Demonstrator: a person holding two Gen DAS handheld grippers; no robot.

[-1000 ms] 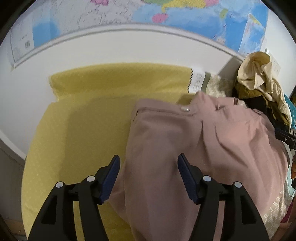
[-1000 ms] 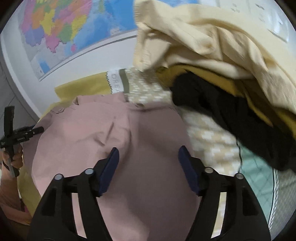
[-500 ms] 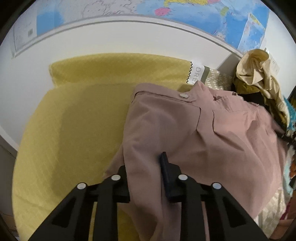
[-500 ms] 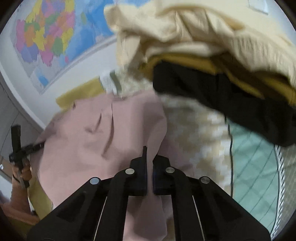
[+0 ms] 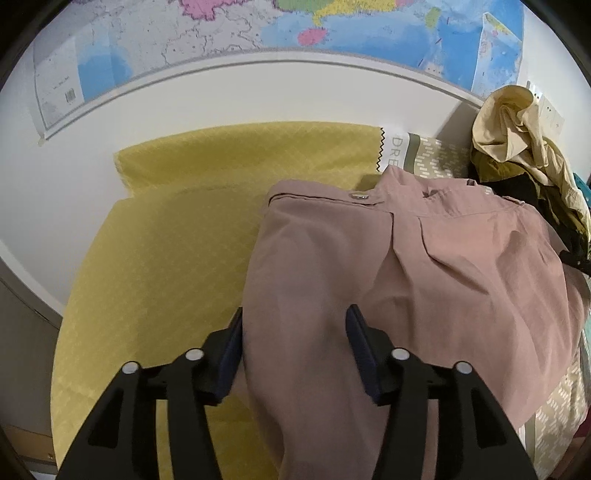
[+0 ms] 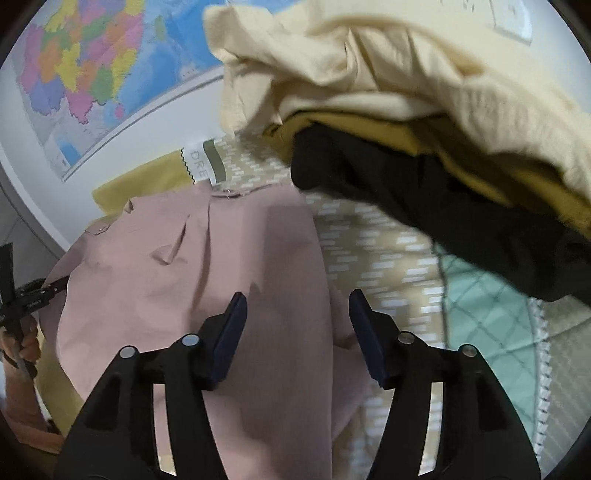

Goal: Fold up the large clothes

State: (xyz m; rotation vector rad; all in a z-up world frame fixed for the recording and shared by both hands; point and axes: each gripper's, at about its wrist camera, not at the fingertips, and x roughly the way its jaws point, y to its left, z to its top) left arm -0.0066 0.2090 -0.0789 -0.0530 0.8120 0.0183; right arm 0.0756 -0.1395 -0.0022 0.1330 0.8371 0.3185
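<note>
A dusty-pink pair of trousers lies spread on a yellow cloth, waistband and button toward the wall. My left gripper is open, its fingers either side of the left part of the pink fabric. In the right wrist view the same trousers lie under my right gripper, which is open over their right edge. The left gripper's tip shows at the trousers' far left edge there.
A heap of cream, mustard and black clothes stands at the right, also in the left wrist view. A beige patterned cloth and a mint quilted one lie beneath. A map hangs on the wall behind.
Both grippers were open a second ago, shut on the pink fabric half a second ago, and are open again now. The trousers have shifted slightly and lie flatter.
</note>
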